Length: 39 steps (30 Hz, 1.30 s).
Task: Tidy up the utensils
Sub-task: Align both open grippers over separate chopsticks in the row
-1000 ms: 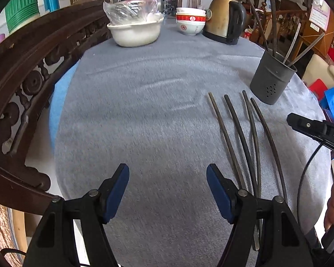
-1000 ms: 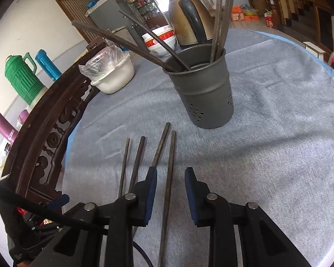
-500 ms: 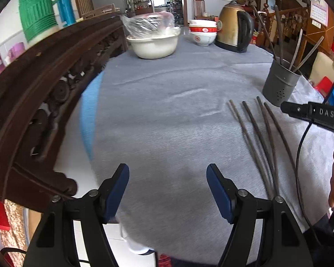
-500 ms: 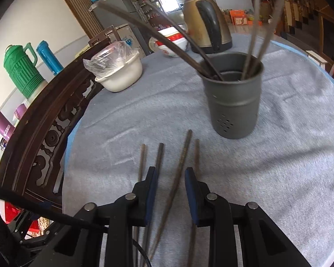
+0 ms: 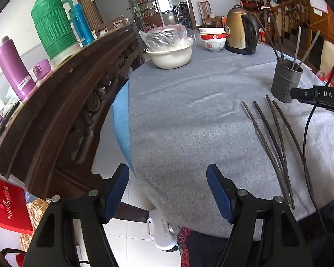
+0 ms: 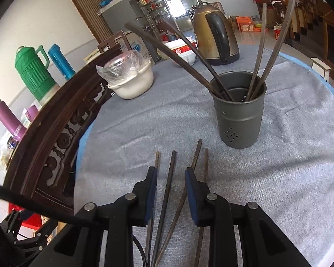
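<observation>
Holder (image 6: 240,113) farther now — four chopsticks (image 6: 259,51) inside

Both wrist views tilt down, sharing the chopsticks (image 5: 276,142) and holder (image 6: 239,111).

A brass kettle (image 5: 240,34), stacked bowls (image 5: 212,39) and a covered basin (image 5: 170,53) stand together.
</observation>
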Available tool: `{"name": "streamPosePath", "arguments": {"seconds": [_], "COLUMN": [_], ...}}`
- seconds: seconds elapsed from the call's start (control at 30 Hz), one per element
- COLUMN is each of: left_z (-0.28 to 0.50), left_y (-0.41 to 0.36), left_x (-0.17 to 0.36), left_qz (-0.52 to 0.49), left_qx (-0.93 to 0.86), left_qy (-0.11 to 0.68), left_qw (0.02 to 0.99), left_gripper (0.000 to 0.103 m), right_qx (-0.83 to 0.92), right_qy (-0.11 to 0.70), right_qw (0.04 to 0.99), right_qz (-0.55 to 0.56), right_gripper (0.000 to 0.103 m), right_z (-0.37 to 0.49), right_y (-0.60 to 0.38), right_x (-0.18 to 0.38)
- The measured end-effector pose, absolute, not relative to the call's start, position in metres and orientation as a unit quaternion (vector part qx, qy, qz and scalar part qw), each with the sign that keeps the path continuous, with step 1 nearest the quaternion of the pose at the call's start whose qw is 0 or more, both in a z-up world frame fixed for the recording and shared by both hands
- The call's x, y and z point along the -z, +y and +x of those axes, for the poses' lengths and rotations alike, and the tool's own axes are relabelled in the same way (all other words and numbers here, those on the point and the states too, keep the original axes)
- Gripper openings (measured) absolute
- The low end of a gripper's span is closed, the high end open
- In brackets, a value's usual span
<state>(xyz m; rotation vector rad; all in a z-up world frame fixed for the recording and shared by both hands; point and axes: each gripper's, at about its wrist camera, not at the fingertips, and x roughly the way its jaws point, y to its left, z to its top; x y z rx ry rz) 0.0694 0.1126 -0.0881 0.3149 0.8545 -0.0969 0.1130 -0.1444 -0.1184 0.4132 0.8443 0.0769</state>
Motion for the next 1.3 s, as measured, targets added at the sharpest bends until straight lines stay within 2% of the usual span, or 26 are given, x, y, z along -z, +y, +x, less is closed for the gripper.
{"name": "streamPosePath", "arguments": {"seconds": [0.3,1.0,1.3], "left_z": [0.059,0.07,0.112], "left_y": [0.087,-0.034,-0.022], "left_x": [0.081,0.1,0.127], "left_qz": [0.168,0.266,0.164], "left_qx": [0.061,0.081,0.045], "left_qy": [0.409,0.432,0.531], "left_qw": [0.895,0.858,0.83], "left_gripper": [0.073,0.073,0.073], "right_qx": [-0.043,-0.057,-0.058], "right_qy": [0.394,0.372,0.373], "right_qw": [0.894,0.883,0.874], "right_qz": [0.207,0.282,0.306], "right_gripper": [0.029,0.029,0.03], "right_z": [0.097,0.061,0.036], "right_y": [-0.157,-0.255,-0.303], "right_x": [0.116,0.142,0.154]}}
